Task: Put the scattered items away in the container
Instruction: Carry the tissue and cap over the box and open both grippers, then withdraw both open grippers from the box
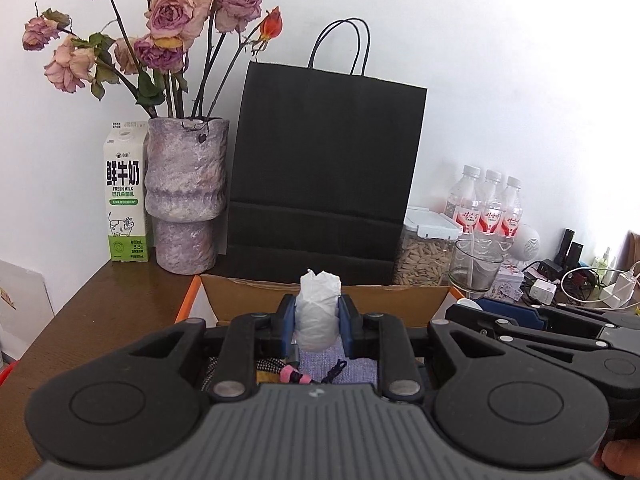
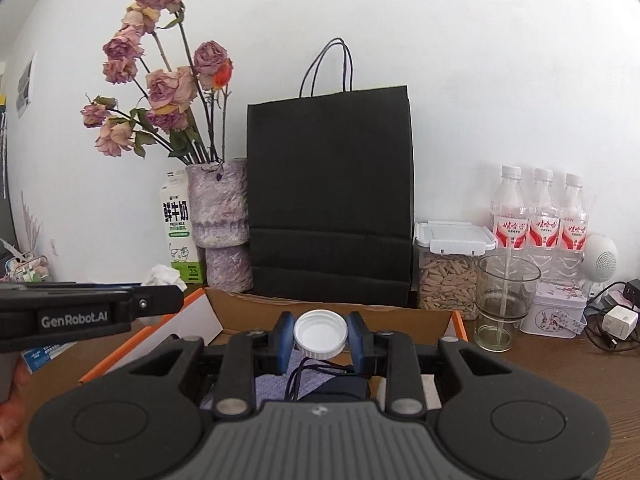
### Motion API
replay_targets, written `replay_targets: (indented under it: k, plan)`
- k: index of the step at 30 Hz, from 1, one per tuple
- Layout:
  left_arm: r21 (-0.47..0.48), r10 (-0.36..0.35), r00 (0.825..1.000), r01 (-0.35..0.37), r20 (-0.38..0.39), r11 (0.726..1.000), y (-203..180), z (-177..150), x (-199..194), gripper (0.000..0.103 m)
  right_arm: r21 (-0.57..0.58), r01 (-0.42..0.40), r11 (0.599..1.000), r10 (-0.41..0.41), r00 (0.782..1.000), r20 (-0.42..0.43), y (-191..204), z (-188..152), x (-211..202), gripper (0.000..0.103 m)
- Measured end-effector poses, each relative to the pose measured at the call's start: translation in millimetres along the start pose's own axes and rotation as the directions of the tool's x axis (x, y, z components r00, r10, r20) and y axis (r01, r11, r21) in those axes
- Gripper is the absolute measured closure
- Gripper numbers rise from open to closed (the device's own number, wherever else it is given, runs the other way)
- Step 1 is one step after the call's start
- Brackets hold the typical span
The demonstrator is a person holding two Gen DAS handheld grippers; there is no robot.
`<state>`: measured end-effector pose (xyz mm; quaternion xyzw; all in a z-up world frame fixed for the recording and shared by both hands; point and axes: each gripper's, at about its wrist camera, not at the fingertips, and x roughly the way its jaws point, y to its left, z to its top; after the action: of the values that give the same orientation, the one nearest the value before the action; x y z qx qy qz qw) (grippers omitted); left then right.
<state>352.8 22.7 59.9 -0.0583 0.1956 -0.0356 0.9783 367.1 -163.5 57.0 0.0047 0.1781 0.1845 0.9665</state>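
Hovering over the open cardboard box [image 2: 332, 312] at six o'clock, left gripper [image 1: 318, 318] jaws clamp a crumpled white tissue wad [image 1: 319, 312]; right gripper [image 2: 320, 338] jaws clamp a white plastic bottle cap [image 2: 320, 334].

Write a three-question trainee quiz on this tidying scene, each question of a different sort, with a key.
1. True or false: the left gripper is shut on a crumpled white tissue.
2. Multiple choice: what sits between the fingers of the right gripper? A) a glass B) a white bottle cap C) a charger
3. Short answer: what stands directly behind the open cardboard box?

Key
1. True; the blue pads press on both sides of the tissue.
2. B; the white bottle cap is clamped, open side toward the camera.
3. A black paper bag, with a vase of dried roses to its left.
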Motion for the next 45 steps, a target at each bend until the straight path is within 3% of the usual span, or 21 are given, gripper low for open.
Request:
replay_targets:
  k: [11,20,22,23,24,25,34,45]
  plan:
    - [-0.002,0.037,0.991,-0.038,-0.129,0.999,7.1,-20.7,50.1,0.080,0.016,0.047,0.999,-0.046,0.995,-0.091,-19.3,-18.7,36.9,0.076]
    - [0.014,0.068,0.987,-0.066,-0.144,0.998,6.1,-25.7,55.2,0.077,0.000,0.049,0.999,-0.049,0.993,-0.111,-20.2,-22.0,37.5,0.075]
    - [0.022,0.082,0.988,-0.080,-0.134,0.997,5.5,-24.8,53.2,0.055,-0.002,0.052,0.999,-0.051,0.992,-0.119,-19.9,-21.9,37.5,0.054]
    - [0.029,0.086,0.988,-0.083,-0.126,0.996,4.8,-24.2,52.0,0.047,0.000,0.054,0.999,-0.054,0.991,-0.121,-20.0,-21.4,37.3,0.026]
    - [0.037,0.089,0.989,-0.085,-0.116,0.996,4.3,-23.2,50.4,0.022,0.003,0.058,0.998,-0.057,0.992,-0.116,-20.3,-21.0,36.2,0.005]
    - [0.041,0.093,0.990,-0.089,-0.104,0.995,4.0,-22.2,48.4,0.001,0.005,0.063,0.998,-0.062,0.992,-0.106,-20.4,-20.3,33.9,0.002]
    - [0.041,0.127,0.990,-0.125,-0.053,0.991,3.3,-15.8,38.1,0.000,-0.011,0.062,0.998,-0.063,0.991,-0.114,-20.4,-14.3,26.1,0.000]
    - [0.040,0.100,0.995,-0.100,-0.001,0.994,-0.4,-17.0,11.8,0.000,-0.034,0.061,0.998,-0.064,0.993,-0.103,-16.0,-15.7,7.1,0.000]
